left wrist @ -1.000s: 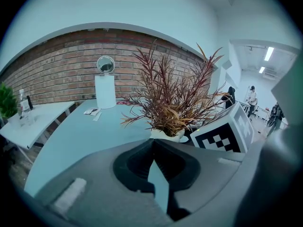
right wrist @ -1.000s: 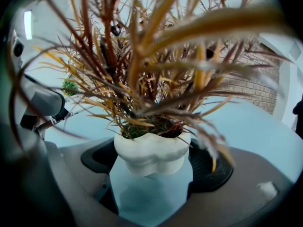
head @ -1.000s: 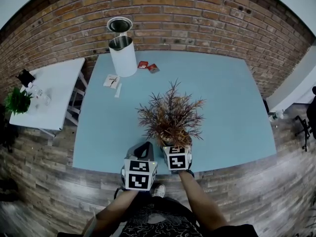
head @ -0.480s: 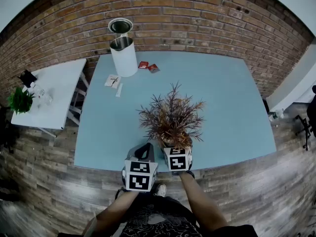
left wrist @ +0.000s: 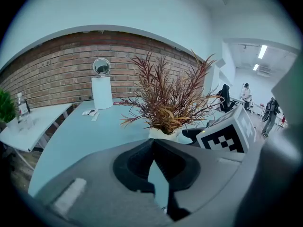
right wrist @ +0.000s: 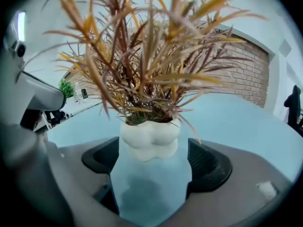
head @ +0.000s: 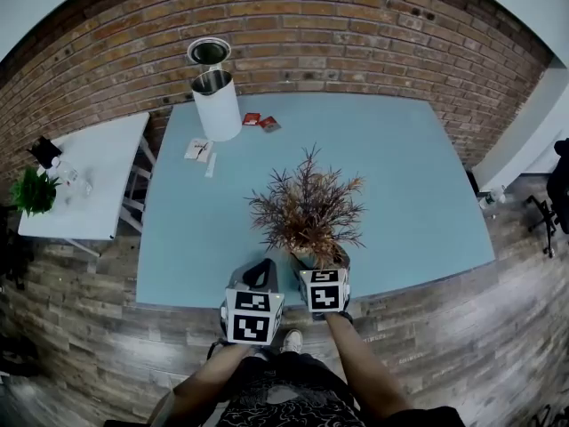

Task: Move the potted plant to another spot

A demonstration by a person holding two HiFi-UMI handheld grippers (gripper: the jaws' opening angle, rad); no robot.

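Observation:
The potted plant (head: 307, 210), with reddish-brown spiky leaves in a lumpy white pot (right wrist: 149, 136), stands near the front edge of the blue table (head: 400, 194). My right gripper (right wrist: 150, 167) is open, its jaws on either side of the pot's near side and not touching it. In the head view it (head: 324, 281) sits right behind the pot at the table edge. My left gripper (head: 260, 270) hangs beside it on the left, shut and holding nothing (left wrist: 152, 143). In the left gripper view the plant (left wrist: 165, 103) rises just ahead and to the right.
A white cylinder bin (head: 216, 105) stands at the far left of the table, with red packets (head: 260, 121) and a paper (head: 199, 148) nearby. A white side table (head: 84, 181) carries a small green plant (head: 34, 190). A brick wall (head: 356, 43) lies behind.
The head view has shifted slightly. My right gripper sits a touch nearer the table edge, so more of the pot rim shows. The plant and the left gripper have not moved.

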